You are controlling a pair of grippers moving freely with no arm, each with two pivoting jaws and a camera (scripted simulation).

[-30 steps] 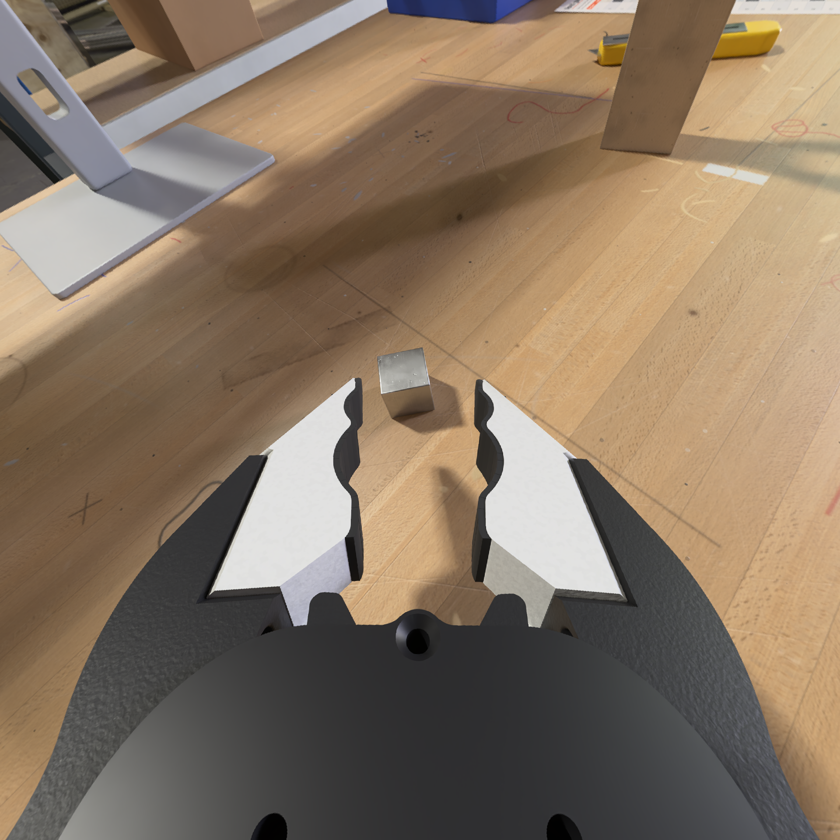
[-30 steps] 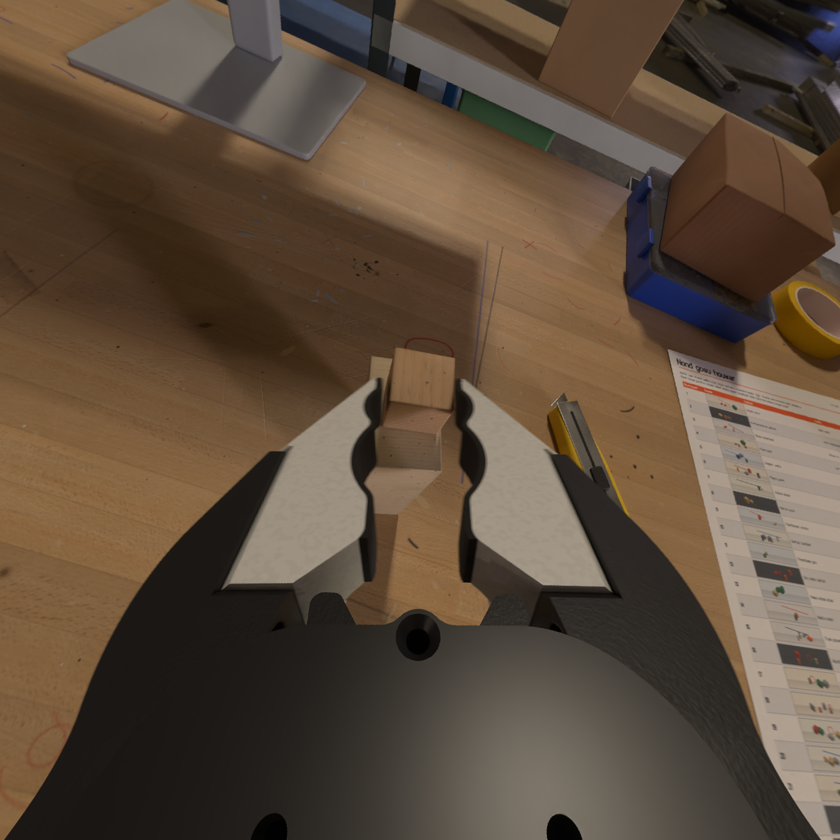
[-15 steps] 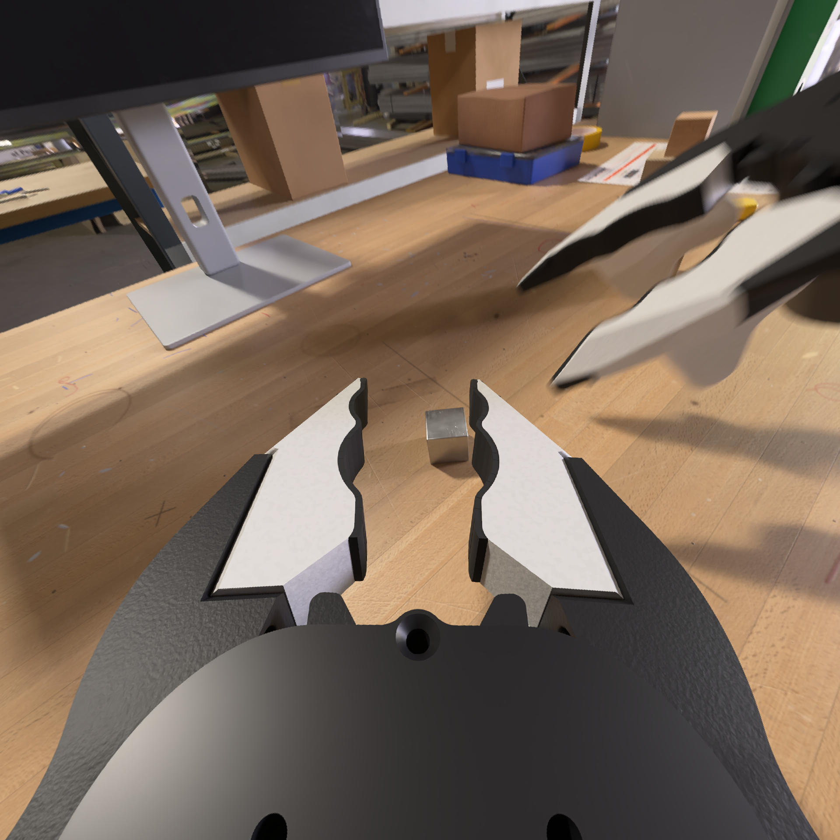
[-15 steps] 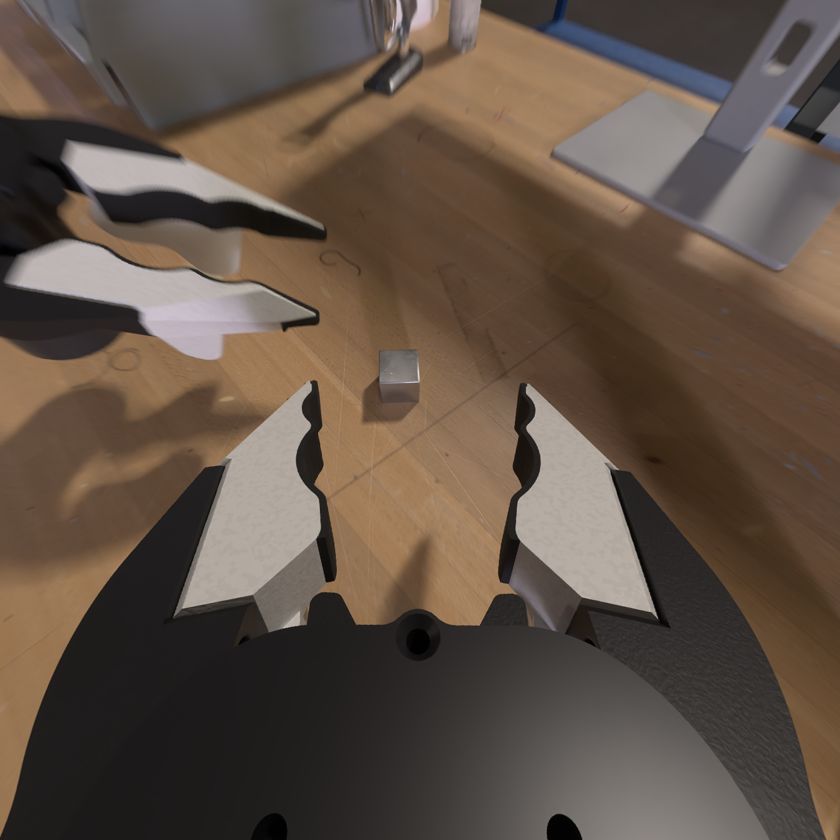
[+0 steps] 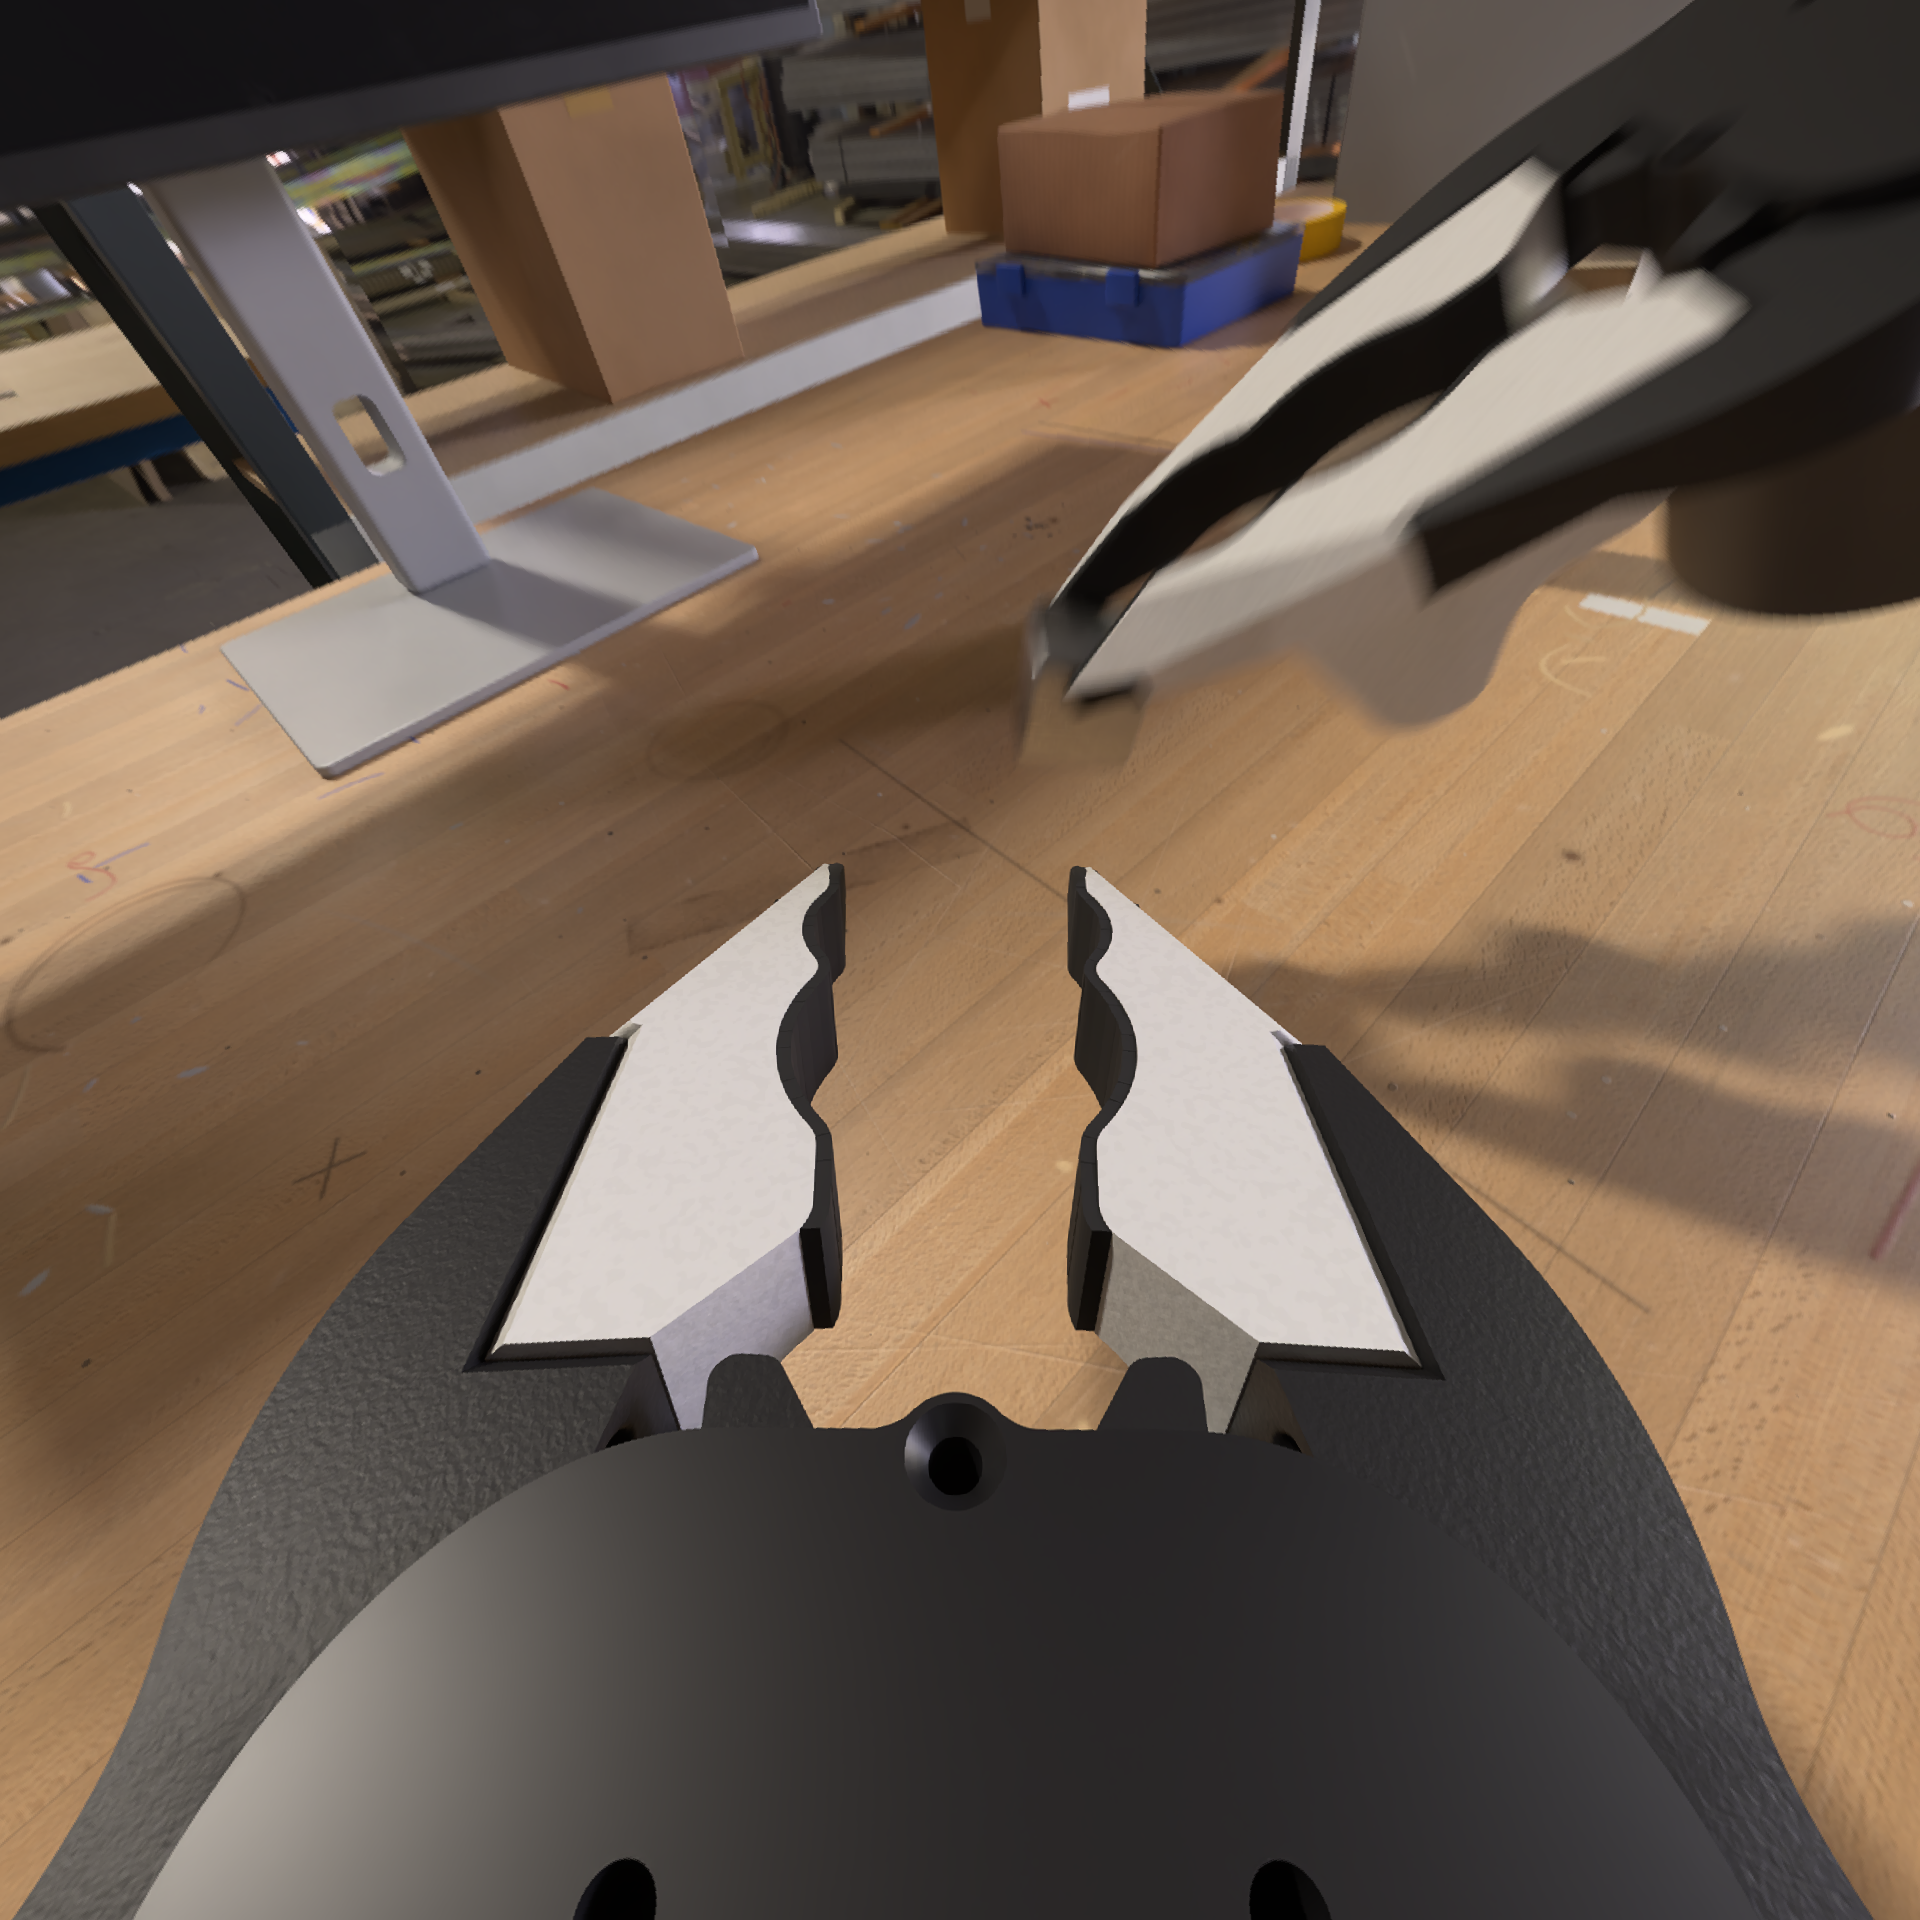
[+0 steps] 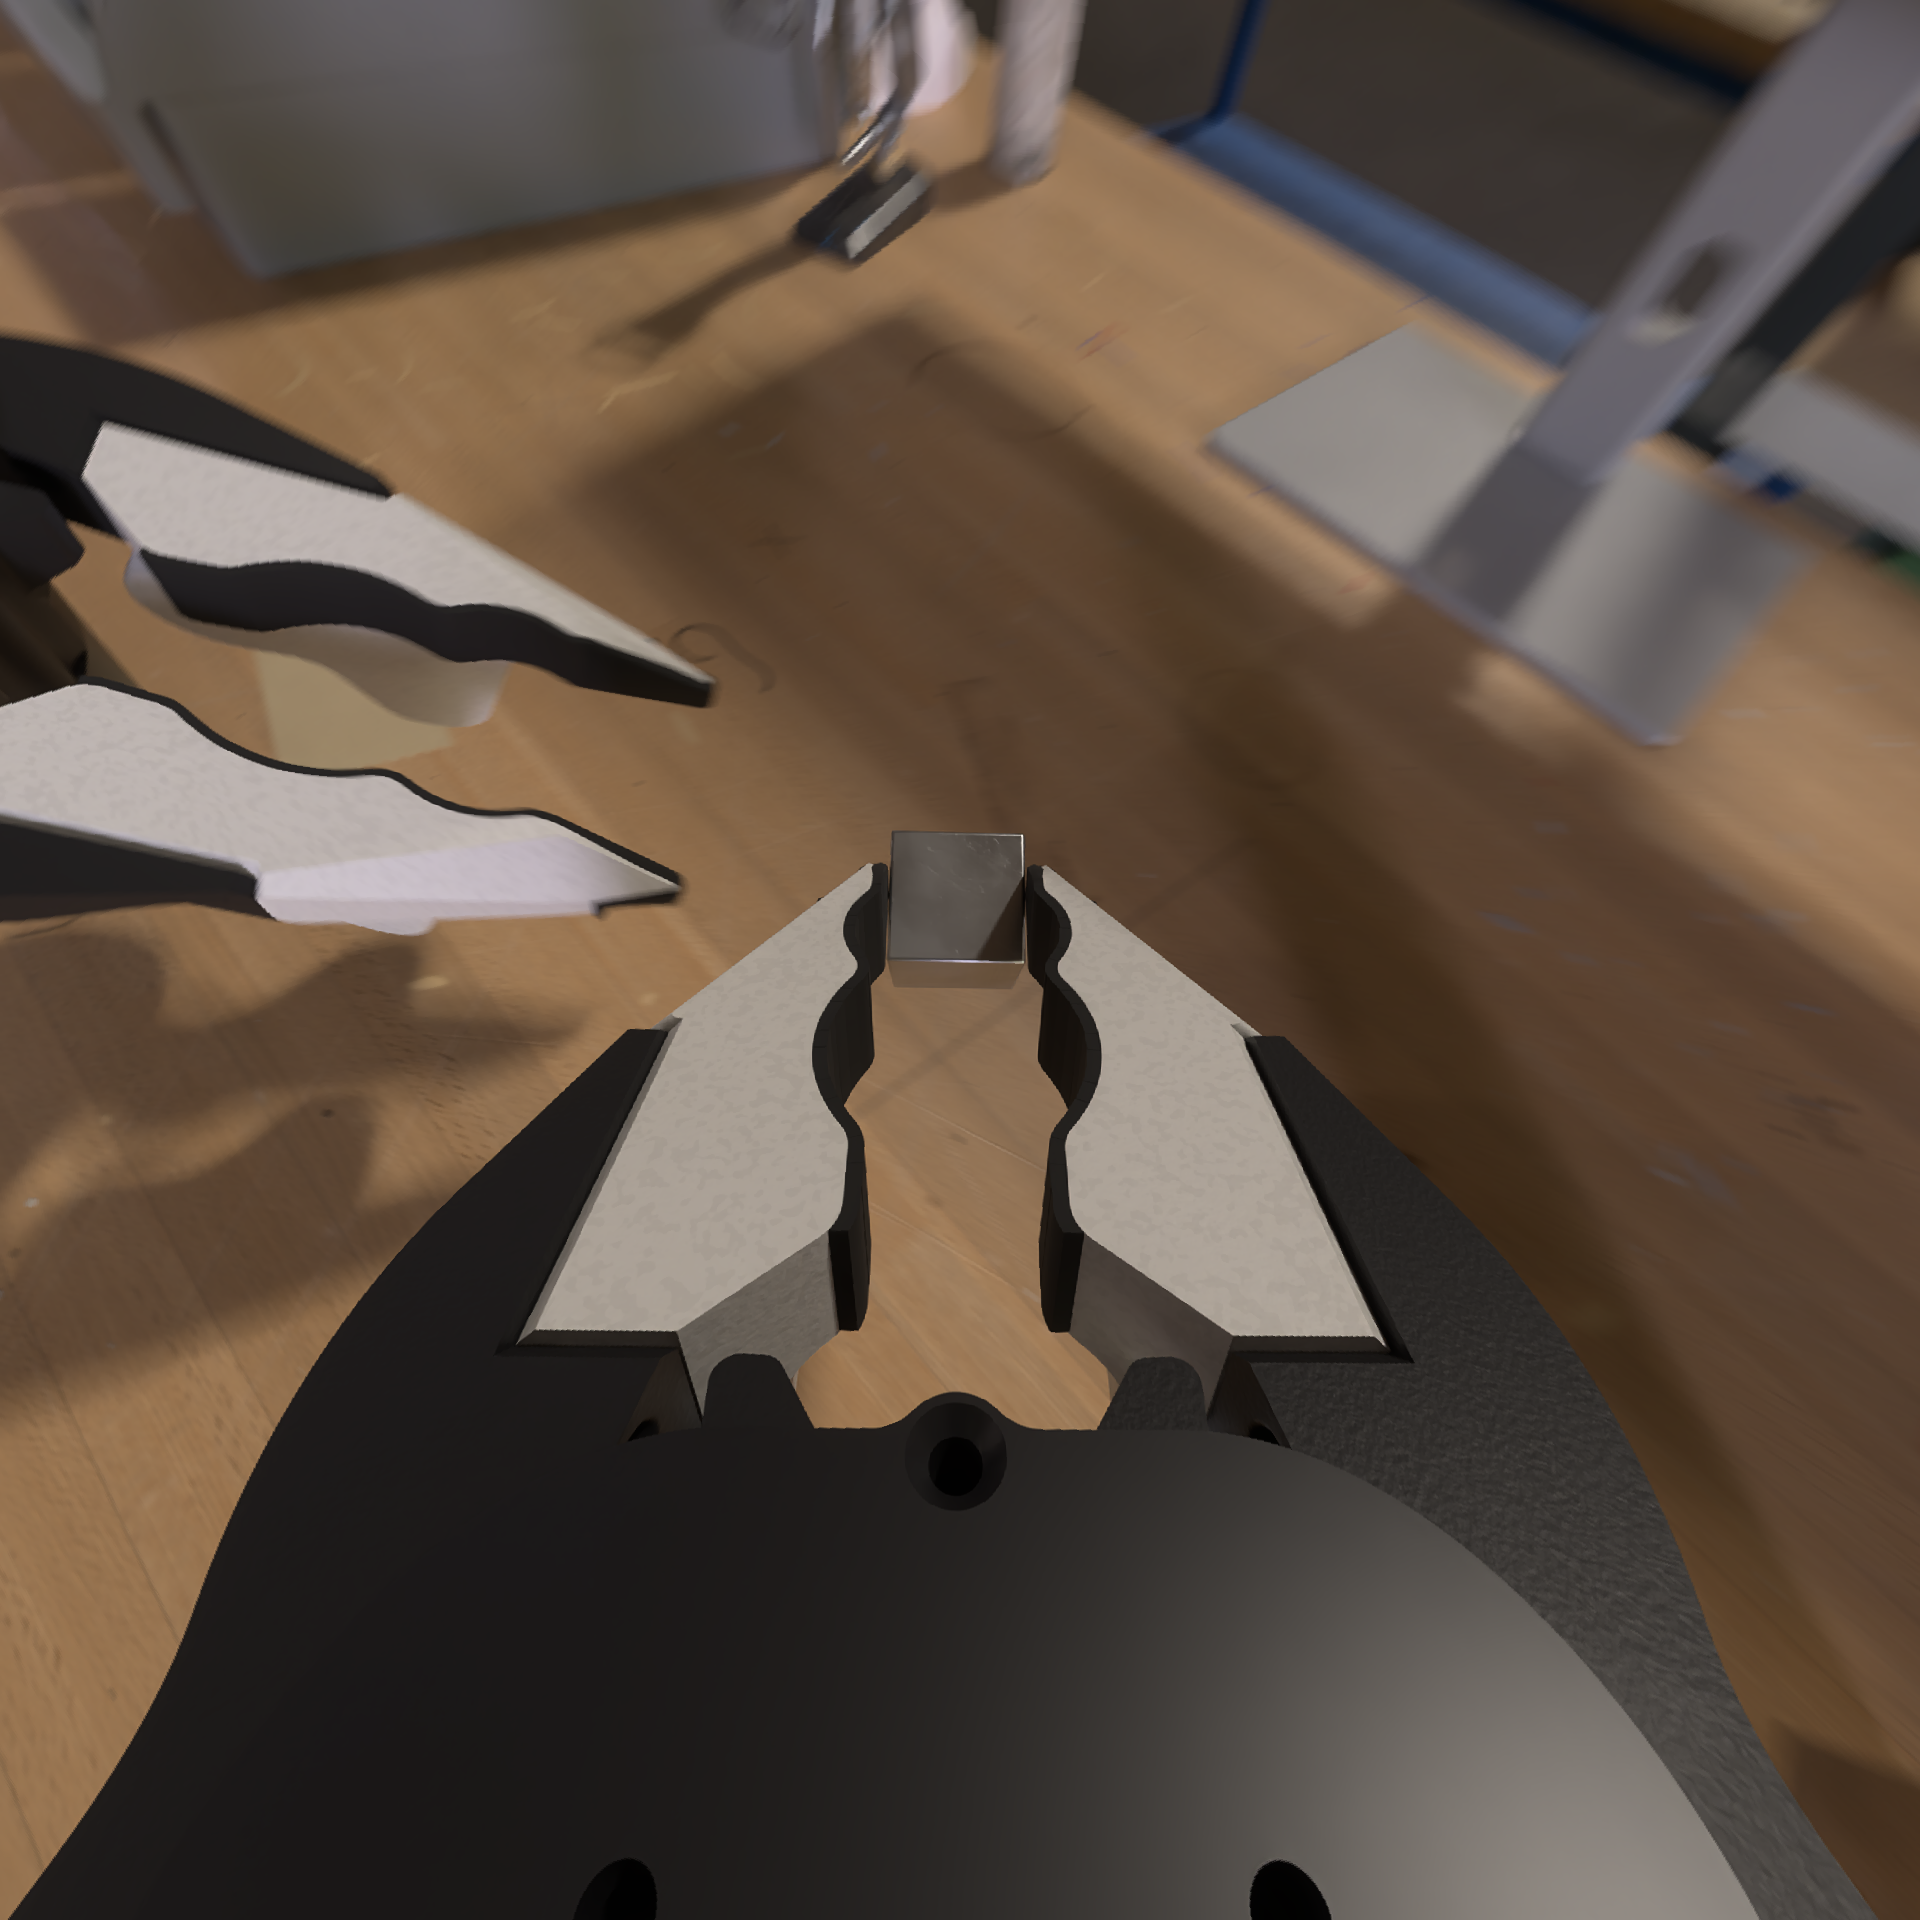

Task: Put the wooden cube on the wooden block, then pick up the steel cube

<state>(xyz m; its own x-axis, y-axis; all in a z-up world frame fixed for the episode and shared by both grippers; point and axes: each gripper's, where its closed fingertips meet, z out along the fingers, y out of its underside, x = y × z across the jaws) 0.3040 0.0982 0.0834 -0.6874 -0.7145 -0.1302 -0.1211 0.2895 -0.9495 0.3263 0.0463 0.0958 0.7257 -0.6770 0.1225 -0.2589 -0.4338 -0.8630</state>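
My right gripper (image 6: 956,878) is shut on the steel cube (image 6: 956,909), a small shiny metal cube pinched between its fingertips above the wooden table (image 6: 1195,831). In the left wrist view the right gripper (image 5: 1049,665) shows blurred at the upper right, tips just above the table; the cube is hard to make out there. My left gripper (image 5: 956,873) is open and empty, low over the table. It also shows at the left of the right wrist view (image 6: 691,790), beside the cube. The wooden cube and wooden block are out of view.
A grey monitor stand (image 5: 488,623) stands at the back left; it also shows in the right wrist view (image 6: 1558,540). A cardboard box (image 5: 1143,177) sits on a blue bin (image 5: 1132,296) at the back. A grey box (image 6: 468,135) stands far off.
My right gripper left the wooden cube standing on the block, swung over to the steel cube and shut on it. The cube is gone from between my left gripper's fingers, which stay open.
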